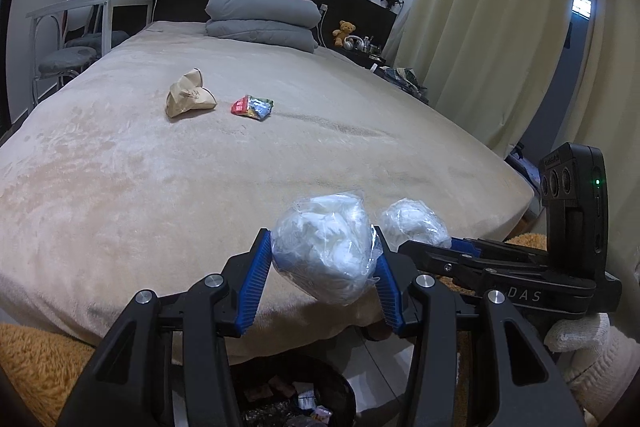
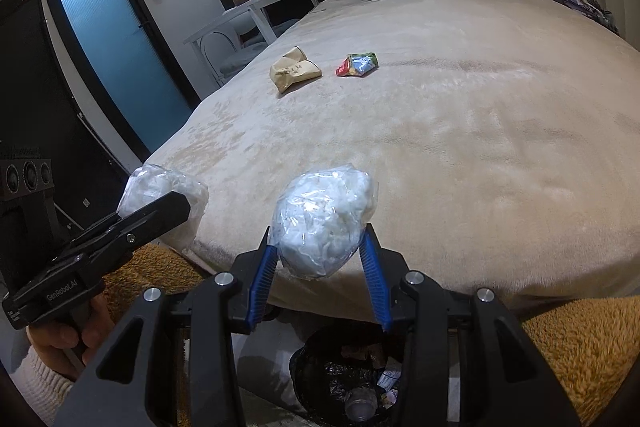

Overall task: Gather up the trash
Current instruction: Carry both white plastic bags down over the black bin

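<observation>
My left gripper [image 1: 324, 247] is shut on a clear plastic bag of white scraps [image 1: 326, 251], held above the black trash bin [image 1: 344, 393]. My right gripper [image 2: 318, 241] is shut on a second clear plastic bag of white scraps [image 2: 320, 219], over the same bin [image 2: 304, 367], which holds several pieces of trash. Each gripper shows in the other's view: the right one [image 1: 460, 247] with its bag [image 1: 414, 223], the left one [image 2: 160, 211] with its bag [image 2: 160, 187]. A crumpled brown paper bag [image 1: 190, 99] [image 2: 294, 69] and a colourful snack wrapper [image 1: 252, 107] [image 2: 357, 64] lie on the beige bed [image 1: 160, 187] [image 2: 480, 147].
Folded grey bedding [image 1: 260, 21] lies at the head of the bed. A white side table and chair [image 1: 80, 27] stand left of the bed. Curtains [image 1: 480, 27] hang on the right. A fluffy orange rug [image 2: 580, 347] lies by the bin. A glass door [image 2: 112, 39] is at the left.
</observation>
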The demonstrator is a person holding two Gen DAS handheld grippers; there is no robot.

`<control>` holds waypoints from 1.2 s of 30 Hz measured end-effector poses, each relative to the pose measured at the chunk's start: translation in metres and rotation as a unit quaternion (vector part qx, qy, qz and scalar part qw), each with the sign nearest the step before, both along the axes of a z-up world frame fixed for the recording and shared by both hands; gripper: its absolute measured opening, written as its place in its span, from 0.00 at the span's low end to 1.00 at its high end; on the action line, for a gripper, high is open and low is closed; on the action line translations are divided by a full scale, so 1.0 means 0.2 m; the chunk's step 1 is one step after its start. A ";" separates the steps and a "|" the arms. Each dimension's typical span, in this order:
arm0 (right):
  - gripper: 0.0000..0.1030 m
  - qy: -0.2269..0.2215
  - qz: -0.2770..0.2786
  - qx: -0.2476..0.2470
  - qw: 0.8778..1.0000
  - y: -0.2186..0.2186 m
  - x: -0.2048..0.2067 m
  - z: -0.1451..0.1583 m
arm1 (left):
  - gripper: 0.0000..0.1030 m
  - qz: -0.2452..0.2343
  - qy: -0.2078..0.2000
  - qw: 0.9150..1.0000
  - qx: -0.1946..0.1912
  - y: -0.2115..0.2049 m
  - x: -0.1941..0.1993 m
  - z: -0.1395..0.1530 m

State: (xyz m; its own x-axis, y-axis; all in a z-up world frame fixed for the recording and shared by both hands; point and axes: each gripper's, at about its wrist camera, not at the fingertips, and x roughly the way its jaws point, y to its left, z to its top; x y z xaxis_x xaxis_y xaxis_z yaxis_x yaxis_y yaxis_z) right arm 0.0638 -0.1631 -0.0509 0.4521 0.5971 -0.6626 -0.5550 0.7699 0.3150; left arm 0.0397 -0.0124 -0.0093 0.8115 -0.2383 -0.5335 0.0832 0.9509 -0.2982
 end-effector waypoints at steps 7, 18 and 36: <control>0.42 -0.004 0.008 0.001 1.000 -0.03 -0.10 -0.01 | 0.46 -0.013 0.002 1.000 0.001 -0.06 -0.11 -0.03; 0.42 0.023 0.034 0.002 0.999 -0.08 -0.25 -0.06 | 0.46 -0.032 0.026 0.999 -0.003 -0.11 -0.22 -0.10; 0.42 0.122 0.067 -0.059 0.988 -0.05 -0.21 -0.32 | 0.46 -0.035 0.140 0.989 -0.029 -0.08 -0.17 -0.36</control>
